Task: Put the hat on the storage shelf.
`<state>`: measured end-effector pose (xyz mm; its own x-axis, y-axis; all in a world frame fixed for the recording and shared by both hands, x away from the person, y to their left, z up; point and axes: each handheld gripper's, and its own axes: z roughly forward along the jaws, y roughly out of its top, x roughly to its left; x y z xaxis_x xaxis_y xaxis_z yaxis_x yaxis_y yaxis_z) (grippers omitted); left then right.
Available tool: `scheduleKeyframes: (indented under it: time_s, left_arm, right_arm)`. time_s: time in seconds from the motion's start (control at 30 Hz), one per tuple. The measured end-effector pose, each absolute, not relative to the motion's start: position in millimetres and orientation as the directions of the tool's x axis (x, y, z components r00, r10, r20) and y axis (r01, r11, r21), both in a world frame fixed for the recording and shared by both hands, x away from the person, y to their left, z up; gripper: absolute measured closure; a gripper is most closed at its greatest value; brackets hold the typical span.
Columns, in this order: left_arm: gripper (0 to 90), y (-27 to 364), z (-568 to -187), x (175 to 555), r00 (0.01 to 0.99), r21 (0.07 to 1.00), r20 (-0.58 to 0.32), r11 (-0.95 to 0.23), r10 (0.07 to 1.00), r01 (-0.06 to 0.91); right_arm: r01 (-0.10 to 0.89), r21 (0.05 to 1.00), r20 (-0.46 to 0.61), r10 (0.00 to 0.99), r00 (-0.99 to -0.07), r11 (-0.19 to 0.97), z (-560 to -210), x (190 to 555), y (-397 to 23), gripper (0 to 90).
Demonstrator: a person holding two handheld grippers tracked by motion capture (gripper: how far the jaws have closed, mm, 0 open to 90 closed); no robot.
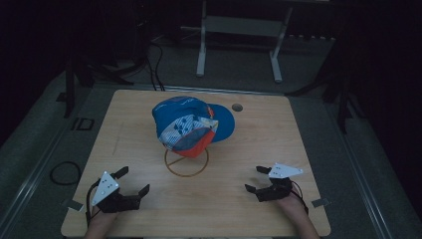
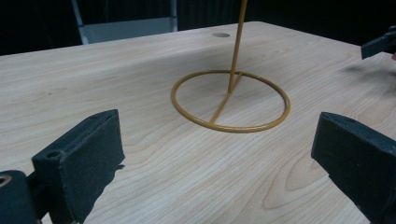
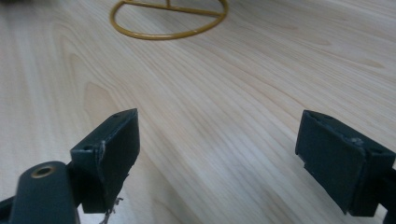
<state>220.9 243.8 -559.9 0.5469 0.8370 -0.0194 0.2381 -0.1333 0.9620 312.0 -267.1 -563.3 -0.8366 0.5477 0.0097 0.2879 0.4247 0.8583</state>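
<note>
Dim room, grey floor (image 1: 30, 129).

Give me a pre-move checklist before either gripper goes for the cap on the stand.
1. Left gripper open, nothing held: ok.
2. Right gripper open, nothing held: ok.
3. Blue, white and orange baseball cap sitting on the yellow wire stand: ok.
4. Stand's ring base flat on the light wooden table: ok.
5. Bare table between both grippers and the stand: ok.
6. How firmly the cap sits on the stand: cannot tell.

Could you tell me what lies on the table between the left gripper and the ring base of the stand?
Nothing: in the left gripper view, bare wood table runs from the open left gripper to the stand's ring base.
</note>
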Motion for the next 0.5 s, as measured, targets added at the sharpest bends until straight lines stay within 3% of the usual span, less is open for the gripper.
scheduleKeyframes:
  time_s: [0.3, 0.5]
  left_arm:
    - [2.6, 246, -561, 222, 0.537, 0.964, -0.022, -0.125, 0.843, 0.236]
    - [2.6, 248, -561, 222, 0.533, 0.964, -0.024, -0.122, 0.846, 0.236]
  right_arm:
    - [0.304, 0.890, 0.044, 0.599, -0.800, 0.340, -565, 315, -278, 13.9]
    - [0.303, 0.886, 0.033, 0.603, -0.797, 0.351, -565, 316, -278, 13.9]
